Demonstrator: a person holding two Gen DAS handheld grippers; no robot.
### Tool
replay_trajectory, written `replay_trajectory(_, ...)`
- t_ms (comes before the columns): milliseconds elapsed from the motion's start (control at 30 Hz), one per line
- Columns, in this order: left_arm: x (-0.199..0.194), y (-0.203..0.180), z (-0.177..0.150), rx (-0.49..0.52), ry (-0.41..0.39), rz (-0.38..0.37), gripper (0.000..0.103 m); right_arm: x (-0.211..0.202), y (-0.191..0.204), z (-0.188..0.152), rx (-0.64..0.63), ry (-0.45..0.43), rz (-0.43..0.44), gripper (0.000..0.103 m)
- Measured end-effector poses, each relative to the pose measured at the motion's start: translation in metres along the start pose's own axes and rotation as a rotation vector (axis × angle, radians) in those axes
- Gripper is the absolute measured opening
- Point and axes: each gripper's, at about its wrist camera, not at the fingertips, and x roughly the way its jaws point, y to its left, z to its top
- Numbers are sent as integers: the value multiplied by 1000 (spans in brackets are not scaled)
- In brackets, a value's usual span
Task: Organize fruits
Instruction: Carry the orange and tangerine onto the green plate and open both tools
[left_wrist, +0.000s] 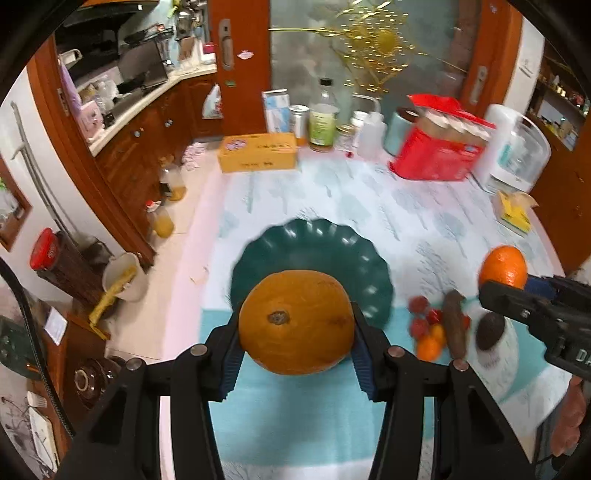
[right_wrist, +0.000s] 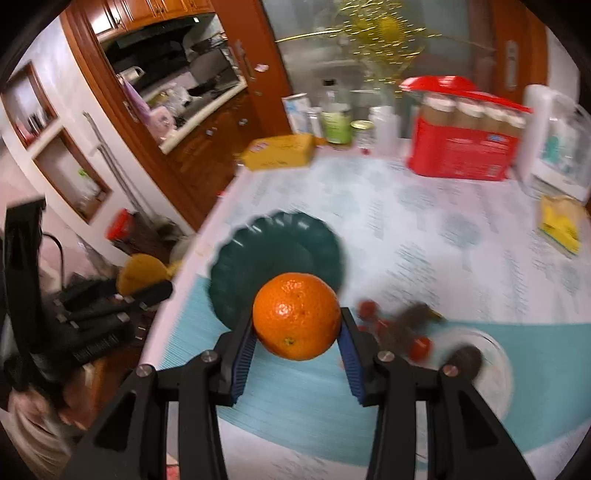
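Note:
My left gripper (left_wrist: 295, 354) is shut on a dull brownish-orange round fruit (left_wrist: 295, 321), held above the near edge of a dark green scalloped plate (left_wrist: 314, 247). My right gripper (right_wrist: 295, 345) is shut on a bright orange (right_wrist: 297, 315), lifted over the near rim of the same plate (right_wrist: 280, 243). In the left wrist view the right gripper and its orange (left_wrist: 503, 266) show at the right edge. On the table lie small red fruits (left_wrist: 419, 306), a small orange fruit (left_wrist: 428, 347), a long brown fruit (left_wrist: 455, 325) and a dark avocado (left_wrist: 489, 330).
Along the far edge of the table stand a yellow box (left_wrist: 258, 152), bottles and jars (left_wrist: 324, 122), a red carton of jars (left_wrist: 439, 144) and a white appliance (left_wrist: 517, 147). A yellow packet (left_wrist: 513, 214) lies at the right. The table's left edge drops to the kitchen floor.

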Motion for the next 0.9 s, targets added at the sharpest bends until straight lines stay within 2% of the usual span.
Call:
replay_trajectory(100, 25, 8, 12, -26, 29, -21, 50, 39, 9, 22, -34, 21, -36, 43)
replay_trajectory(200, 68, 5, 10, -35, 82, -4, 50, 89, 8, 27, -33, 99, -49, 44)
replay_trajectory(300, 115, 5, -3, -54, 148, 5, 50, 141, 3, 18, -58, 176, -83, 44)
replay_trajectory(400, 153, 5, -17, -83, 209, -14, 50, 176, -7, -1, -56, 227, -76, 44)
replay_trajectory(500, 178, 8, -26, -101, 241, -25, 50, 196, -14, -13, -42, 263, -43, 44)
replay_trajectory(600, 193, 8, -30, -111, 262, -30, 50, 207, -14, -20, -75, 285, -54, 46)
replay_trajectory(700, 198, 11, -31, -128, 265, -41, 61, 210, -11, -20, -114, 278, -50, 48)
replay_trajectory(767, 196, 12, -29, -129, 255, -55, 83, 210, -10, -20, -125, 273, -40, 52)
replay_trajectory(833, 192, 11, -26, -117, 226, -55, 85, 210, -12, -18, -125, 257, -33, 59)
replay_trajectory(900, 185, 5, -25, -81, 208, -32, 85, 207, -15, -18, -117, 238, -26, 60)
